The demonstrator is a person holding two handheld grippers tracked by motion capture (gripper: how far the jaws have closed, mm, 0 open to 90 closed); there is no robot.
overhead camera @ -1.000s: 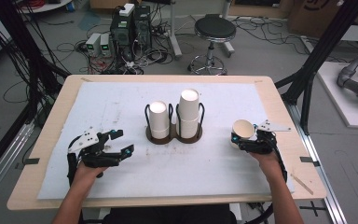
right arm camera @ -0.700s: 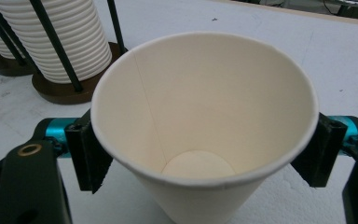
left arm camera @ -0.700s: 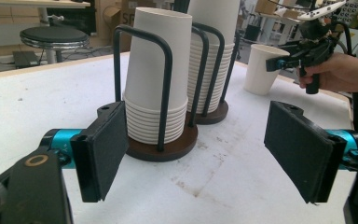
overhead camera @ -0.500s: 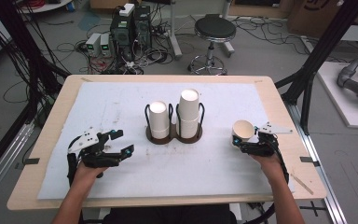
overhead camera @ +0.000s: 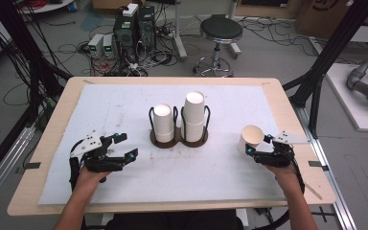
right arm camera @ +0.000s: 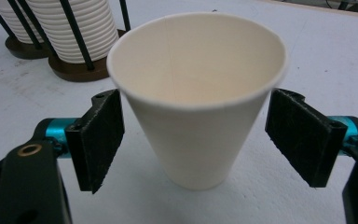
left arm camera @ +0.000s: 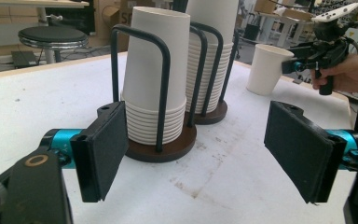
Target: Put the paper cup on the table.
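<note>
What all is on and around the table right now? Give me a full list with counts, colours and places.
Loose paper cup: one, white, upright on the right of the mat, between the right gripper's open jaws, untouched.
Cup stacks: two, white, upside down in the holder, the right stack taller.
Cup holder: one, brown double base with black wire posts, mat centre.
Mat: one, white, covering the table.
Table: one, light wood.
Stool: one, black, on the floor behind.
Computer boxes: several, dark, on the floor behind.
Left gripper: black, open, left of the mat.
Right gripper: black, open around the cup.
</note>
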